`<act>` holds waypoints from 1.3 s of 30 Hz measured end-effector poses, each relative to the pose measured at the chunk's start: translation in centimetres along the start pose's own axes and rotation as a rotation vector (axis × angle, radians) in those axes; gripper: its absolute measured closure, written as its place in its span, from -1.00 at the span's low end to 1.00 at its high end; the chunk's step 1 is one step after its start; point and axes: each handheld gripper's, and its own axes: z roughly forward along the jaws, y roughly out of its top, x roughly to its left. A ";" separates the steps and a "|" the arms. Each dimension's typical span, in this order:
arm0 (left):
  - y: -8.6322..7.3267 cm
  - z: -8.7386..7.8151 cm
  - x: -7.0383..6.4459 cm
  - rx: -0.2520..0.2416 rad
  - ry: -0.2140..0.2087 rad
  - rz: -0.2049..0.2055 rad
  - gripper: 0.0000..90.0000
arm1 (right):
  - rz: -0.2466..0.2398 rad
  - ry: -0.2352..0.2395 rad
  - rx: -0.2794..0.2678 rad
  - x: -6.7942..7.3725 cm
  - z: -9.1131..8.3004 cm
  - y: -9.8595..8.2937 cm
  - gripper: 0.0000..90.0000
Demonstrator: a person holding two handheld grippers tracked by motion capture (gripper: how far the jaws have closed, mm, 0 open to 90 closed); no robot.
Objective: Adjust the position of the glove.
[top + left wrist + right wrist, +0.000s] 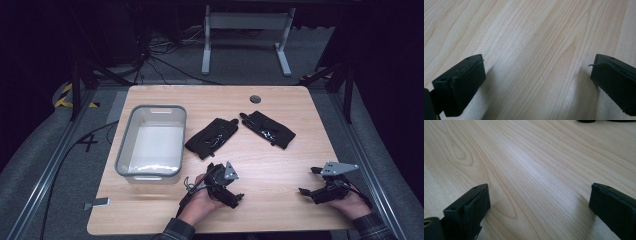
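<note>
Two black gloves lie flat in the middle of the wooden table (280,165), one (212,137) nearer the bin and the other (268,129) to its right. My left gripper (227,185) rests in a hand near the front edge, below the left glove, with its jaws apart. In the left gripper view that gripper (537,75) is open over bare wood, nothing between its fingers. My right gripper (307,181) sits at the front right, pointing left, and is also open. The right gripper view shows its jaws (539,202) wide apart above the tabletop.
An empty grey plastic bin (124,142) stands on the left part of the table. A round cable hole (255,99) sits near the far edge. A dark shape (586,120) touches the top edge of the right gripper view. A small grey object (100,202) lies at the front left corner.
</note>
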 end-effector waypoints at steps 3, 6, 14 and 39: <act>0.0 0.0 0.0 0.000 0.001 0.000 -1.00 | -0.003 0.003 -0.004 0.1 -0.1 0.0 -0.89; 0.0 0.0 0.0 0.000 -0.001 0.002 -1.00 | -0.003 0.001 -0.007 0.1 -0.1 0.0 -0.88; 0.0 0.0 0.1 0.000 -0.002 0.005 -1.00 | -0.019 0.019 0.012 0.2 -0.3 0.7 -0.49; 0.0 0.0 0.1 0.000 -0.003 0.005 -1.00 | -0.029 0.087 -0.020 -1.9 0.2 4.6 0.99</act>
